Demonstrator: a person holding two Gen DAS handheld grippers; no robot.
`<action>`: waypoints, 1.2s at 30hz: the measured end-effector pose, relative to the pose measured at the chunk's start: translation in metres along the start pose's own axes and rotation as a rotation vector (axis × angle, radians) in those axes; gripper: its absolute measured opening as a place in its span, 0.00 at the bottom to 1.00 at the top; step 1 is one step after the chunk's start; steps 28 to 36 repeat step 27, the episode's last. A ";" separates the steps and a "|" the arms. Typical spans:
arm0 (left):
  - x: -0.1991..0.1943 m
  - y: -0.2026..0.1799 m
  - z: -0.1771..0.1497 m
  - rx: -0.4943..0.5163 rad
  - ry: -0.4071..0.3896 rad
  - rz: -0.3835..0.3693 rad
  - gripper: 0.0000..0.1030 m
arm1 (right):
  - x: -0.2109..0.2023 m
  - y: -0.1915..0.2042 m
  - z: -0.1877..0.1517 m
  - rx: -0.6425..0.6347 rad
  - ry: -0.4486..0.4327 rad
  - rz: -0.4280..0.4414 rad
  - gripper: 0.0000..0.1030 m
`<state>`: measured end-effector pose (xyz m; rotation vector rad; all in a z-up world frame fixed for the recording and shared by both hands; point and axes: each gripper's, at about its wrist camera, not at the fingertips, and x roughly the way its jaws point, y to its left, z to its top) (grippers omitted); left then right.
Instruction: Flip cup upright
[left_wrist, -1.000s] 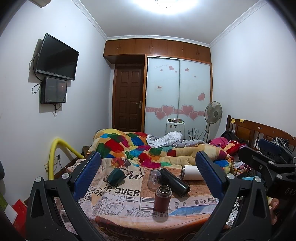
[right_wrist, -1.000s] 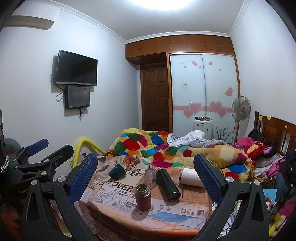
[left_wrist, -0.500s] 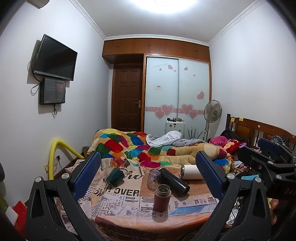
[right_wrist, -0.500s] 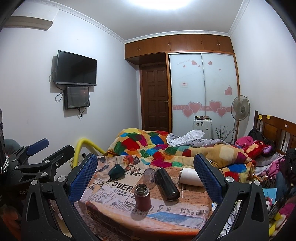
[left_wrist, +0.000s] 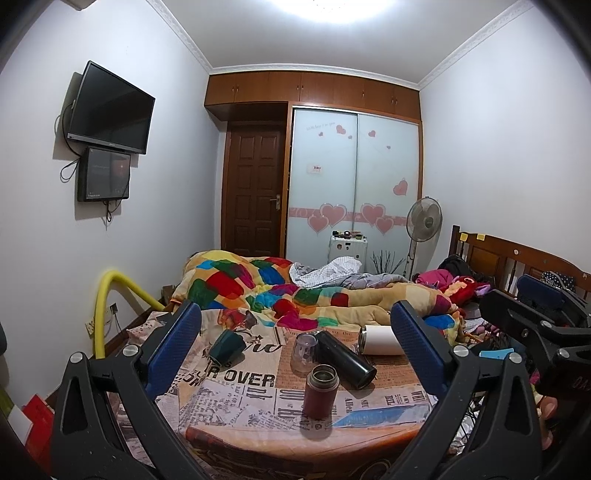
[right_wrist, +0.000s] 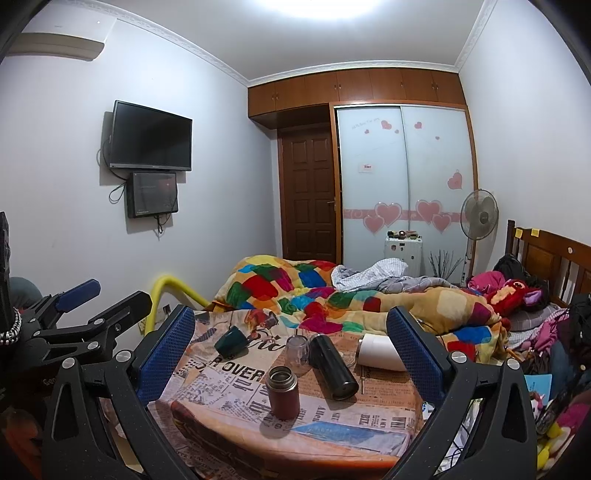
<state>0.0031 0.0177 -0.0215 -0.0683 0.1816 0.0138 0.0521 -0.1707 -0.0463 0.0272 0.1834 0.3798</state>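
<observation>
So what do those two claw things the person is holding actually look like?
Both match. The left gripper and right gripper each have two black, speckled plastic arms with triangular cut-outs and silver screws, ending in flat blue fingers with a dotted, grippy texture. From the left wrist view, the right gripper's black body shows partial white lettering. No cables or sleeves are visible.

A lived-in home bedroom. An unmade bed (left_wrist: 491, 254) with a wooden headboard carries a patchwork quilt (left_wrist: 280, 291). A sliding wardrobe (left_wrist: 354, 184) with pink heart stickers stands beside a brown door (left_wrist: 255, 192). A television (left_wrist: 110, 109) hangs on the wall, and a standing fan (left_wrist: 424, 221) waits in the corner.
</observation>
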 end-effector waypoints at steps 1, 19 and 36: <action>0.000 0.000 0.000 0.003 -0.002 -0.002 1.00 | 0.001 0.000 0.000 0.001 0.001 0.001 1.00; -0.003 -0.004 0.001 0.018 -0.004 -0.019 1.00 | -0.001 -0.003 0.004 0.011 -0.012 -0.012 1.00; -0.001 0.000 -0.001 0.012 0.003 -0.019 1.00 | -0.001 -0.002 0.004 0.009 -0.009 -0.010 1.00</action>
